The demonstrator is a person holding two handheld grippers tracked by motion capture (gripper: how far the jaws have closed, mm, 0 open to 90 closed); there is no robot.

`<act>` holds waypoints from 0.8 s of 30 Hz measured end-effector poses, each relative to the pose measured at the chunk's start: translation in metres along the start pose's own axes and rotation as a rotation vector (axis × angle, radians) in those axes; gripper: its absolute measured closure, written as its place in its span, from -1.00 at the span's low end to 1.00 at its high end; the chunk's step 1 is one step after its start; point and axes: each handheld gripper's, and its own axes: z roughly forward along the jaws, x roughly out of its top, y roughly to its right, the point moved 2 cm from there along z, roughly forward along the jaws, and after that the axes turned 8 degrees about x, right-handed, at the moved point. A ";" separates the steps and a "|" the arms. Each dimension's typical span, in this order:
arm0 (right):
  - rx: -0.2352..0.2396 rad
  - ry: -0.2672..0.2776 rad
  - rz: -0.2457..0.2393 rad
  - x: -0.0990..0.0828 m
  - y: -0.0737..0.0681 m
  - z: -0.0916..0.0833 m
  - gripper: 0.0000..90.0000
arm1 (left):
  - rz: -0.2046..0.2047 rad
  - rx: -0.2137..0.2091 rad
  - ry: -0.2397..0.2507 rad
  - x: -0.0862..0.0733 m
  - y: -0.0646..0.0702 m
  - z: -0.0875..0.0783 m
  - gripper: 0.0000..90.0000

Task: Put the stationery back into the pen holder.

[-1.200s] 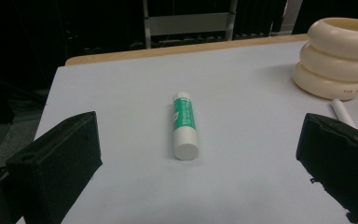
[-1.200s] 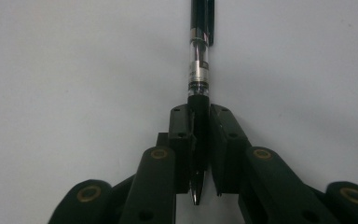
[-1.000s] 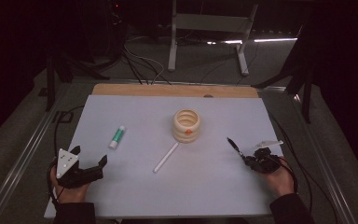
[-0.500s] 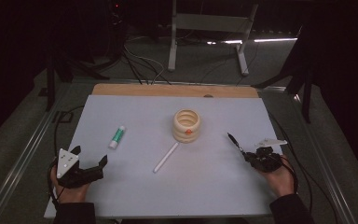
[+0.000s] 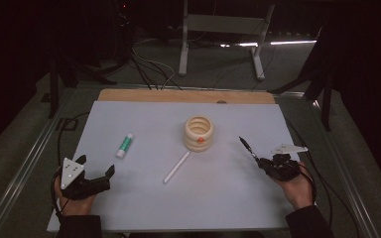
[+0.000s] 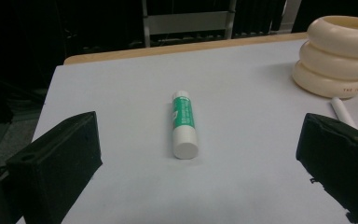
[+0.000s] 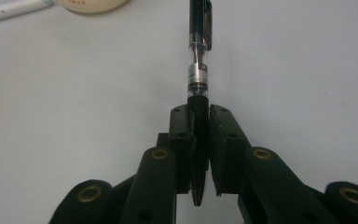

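Black pen [image 7: 199, 56] sits pinched in our right claw [image 7: 200, 116], held above the white surface [image 5: 228, 198] at its right side, tip pointing toward the cream ring stack [image 5: 198, 134]. Our left claw [image 5: 96, 173] is spread wide, facing a green glue stick [image 6: 184, 123] lying just ahead.

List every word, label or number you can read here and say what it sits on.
"THE" then more letters too small to read: dark print low on the cream ring stack, in the left gripper view.
White print on the glue stick green label: too blurred to read.
Reddish print on the ring stack's base, in the right gripper view: too blurred to read.
Pen held in the right gripper: the band's marks are illegible.
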 end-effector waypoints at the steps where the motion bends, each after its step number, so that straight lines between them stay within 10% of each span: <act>1: 0.002 0.001 -0.001 0.001 -0.001 -0.001 0.80 | 0.000 -0.001 0.000 0.000 0.000 0.000 -0.99; 24: 0.010 0.038 -0.035 0.034 -0.010 -0.015 0.80 | 0.002 -0.001 -0.002 0.000 0.000 0.000 -0.99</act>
